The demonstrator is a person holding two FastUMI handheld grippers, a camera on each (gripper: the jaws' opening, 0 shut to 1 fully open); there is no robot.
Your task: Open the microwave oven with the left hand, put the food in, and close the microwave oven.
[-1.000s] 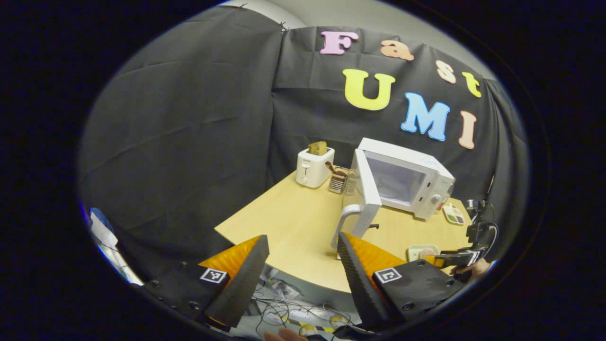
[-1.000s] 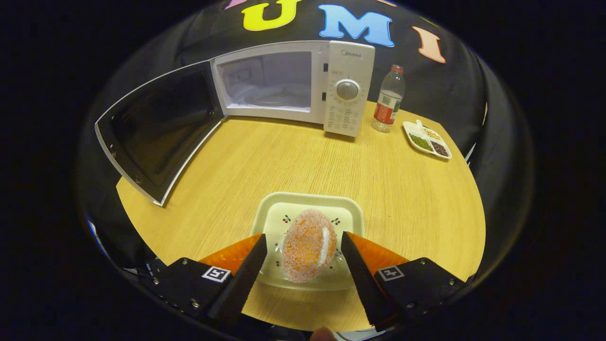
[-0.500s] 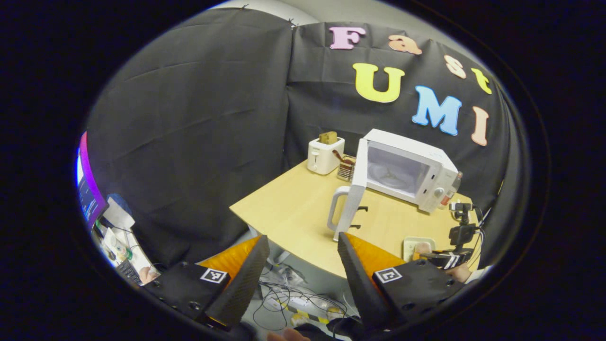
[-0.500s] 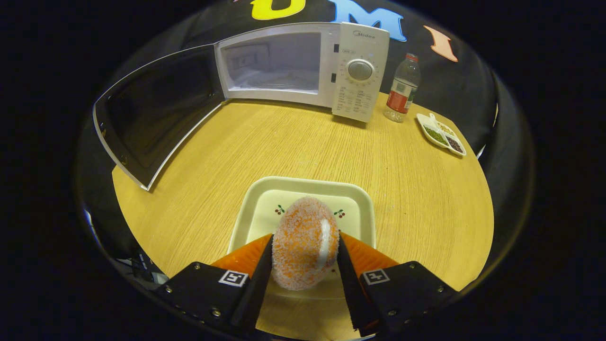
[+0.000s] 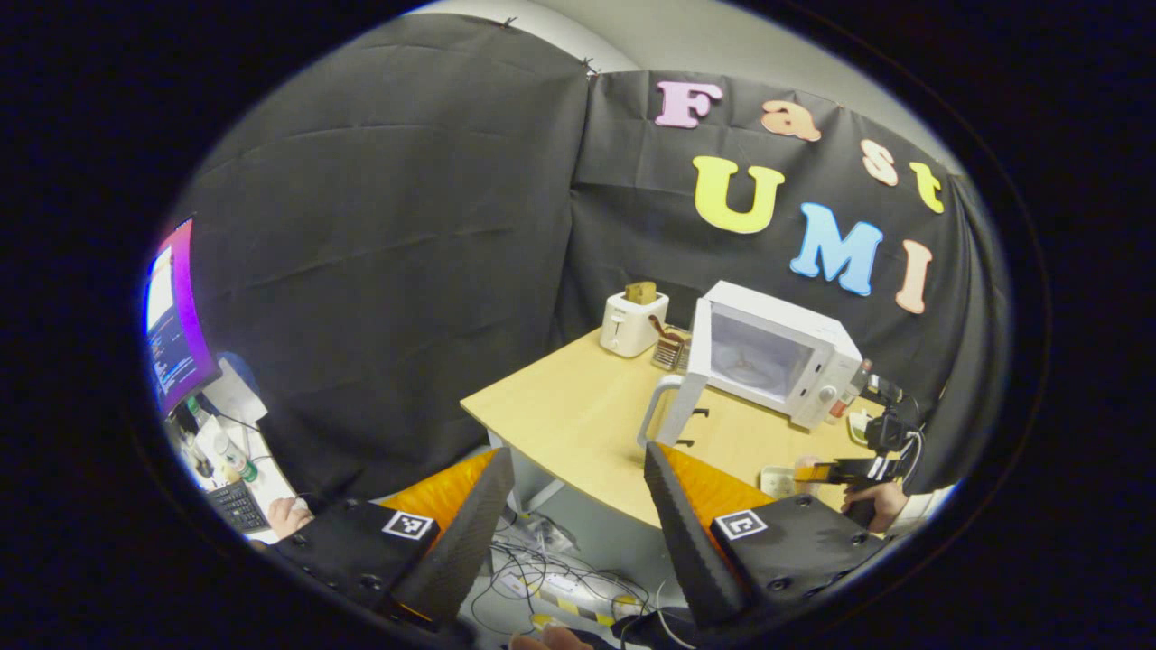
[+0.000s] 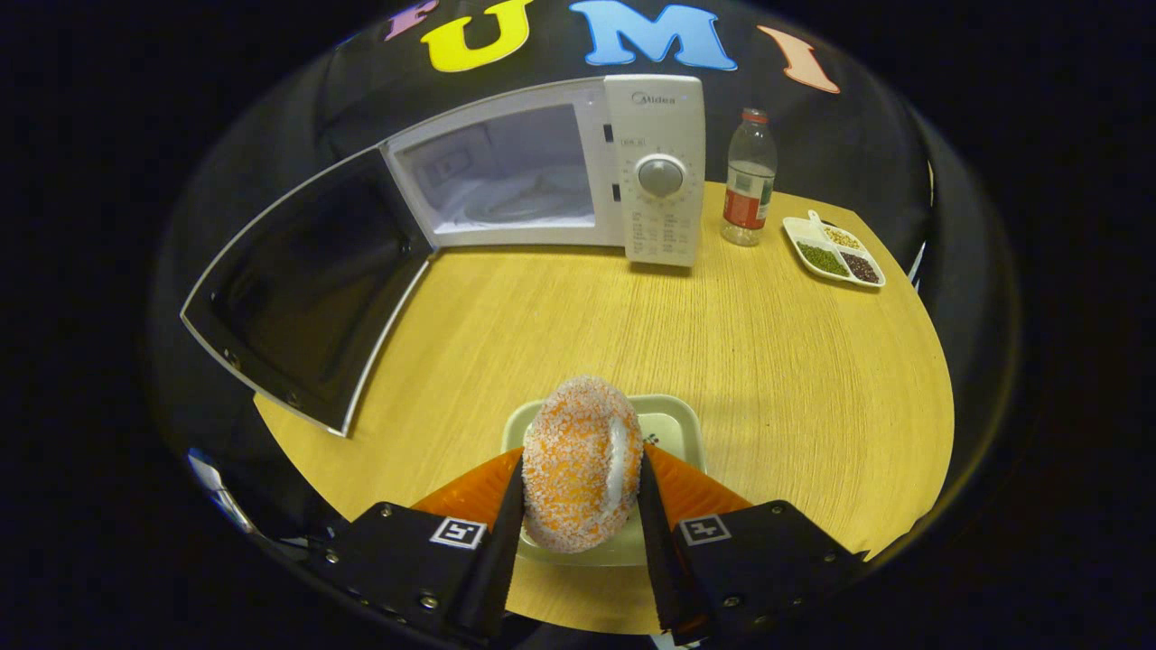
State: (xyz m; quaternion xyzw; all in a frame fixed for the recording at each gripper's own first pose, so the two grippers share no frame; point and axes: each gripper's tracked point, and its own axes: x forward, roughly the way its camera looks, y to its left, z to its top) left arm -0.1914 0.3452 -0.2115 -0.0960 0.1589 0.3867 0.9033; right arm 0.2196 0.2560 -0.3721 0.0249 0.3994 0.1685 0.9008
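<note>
The white microwave (image 6: 650,171) stands at the back of the round wooden table (image 6: 768,361), its door (image 6: 307,289) swung wide open to the left and its cavity lit. My right gripper (image 6: 578,487) is shut on the orange sugar-coated food (image 6: 582,460), held a little above the cream plate (image 6: 668,424). In the left gripper view, my left gripper (image 5: 569,515) is open and holds nothing, off the table's near-left edge, far from the microwave (image 5: 777,357) and its door handle (image 5: 655,411). The right gripper (image 5: 844,469) and the hand holding it show at the far right.
A plastic bottle (image 6: 748,181) and a small divided dish of seeds (image 6: 835,262) stand right of the microwave. A white toaster (image 5: 632,323) and a wire holder (image 5: 673,348) sit behind the door. Cables (image 5: 542,578) lie on the floor; a desk with a monitor (image 5: 176,316) is at left.
The right gripper closed on the food and lifted it off the plate. The left gripper drew back and away from the table, staying open.
</note>
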